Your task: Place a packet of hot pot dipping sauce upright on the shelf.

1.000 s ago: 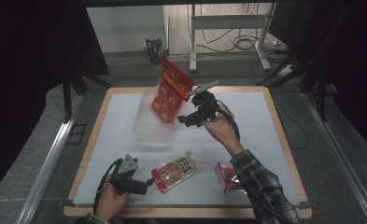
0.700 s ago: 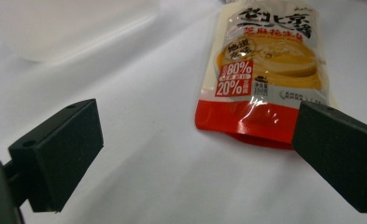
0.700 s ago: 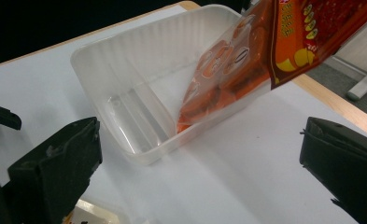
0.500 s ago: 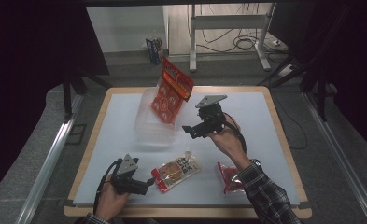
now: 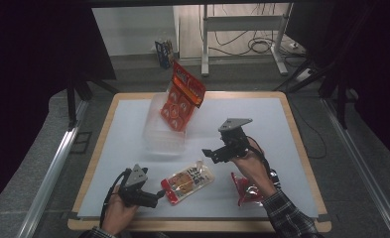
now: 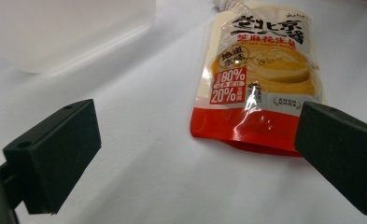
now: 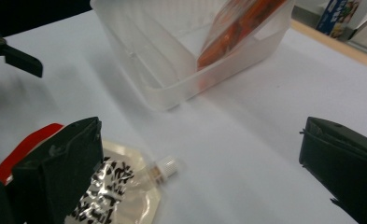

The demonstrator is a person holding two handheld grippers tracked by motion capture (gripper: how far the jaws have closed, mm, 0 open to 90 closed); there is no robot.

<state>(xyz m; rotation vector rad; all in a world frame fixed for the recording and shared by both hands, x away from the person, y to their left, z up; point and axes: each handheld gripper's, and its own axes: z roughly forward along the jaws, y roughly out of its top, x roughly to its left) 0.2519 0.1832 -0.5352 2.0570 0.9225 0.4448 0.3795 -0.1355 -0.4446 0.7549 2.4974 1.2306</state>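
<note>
Item one: the left gripper (image 5: 159, 194), black, two-jawed, which we hold low at the near left of the white table sheet (image 5: 282, 129). Its jaws stand wide apart with nothing between them. In the left gripper view the red bottom edge of the pouch lies just ahead, nearer the right-hand jaw.

Item two: the flat spouted sauce pouch, cream and yellow with a red bottom band (image 5: 188, 181) (image 6: 260, 79), lying on the sheet just beside the left gripper's tips, its white screw cap (image 7: 165, 169) pointing towards the middle of the table.

Item three: the right gripper (image 5: 210, 153), black with a grey three-cornered plate, which we hold above the sheet, right of centre. Its jaws gape wide, empty. In the right gripper view the pouch's cap end lies below, beside the left-hand jaw.

Item four: a clear rectangular plastic tub (image 5: 163, 134) (image 7: 172, 70), towards the far left of the sheet, well apart from both grippers.

Item five: an orange-red printed snack bag (image 5: 181, 96), standing tilted in the tub, its top leaning over the far right rim.

Item six: a crumpled red foil packet (image 5: 248, 189), lying near the front edge, partly under our right wrist.
</note>
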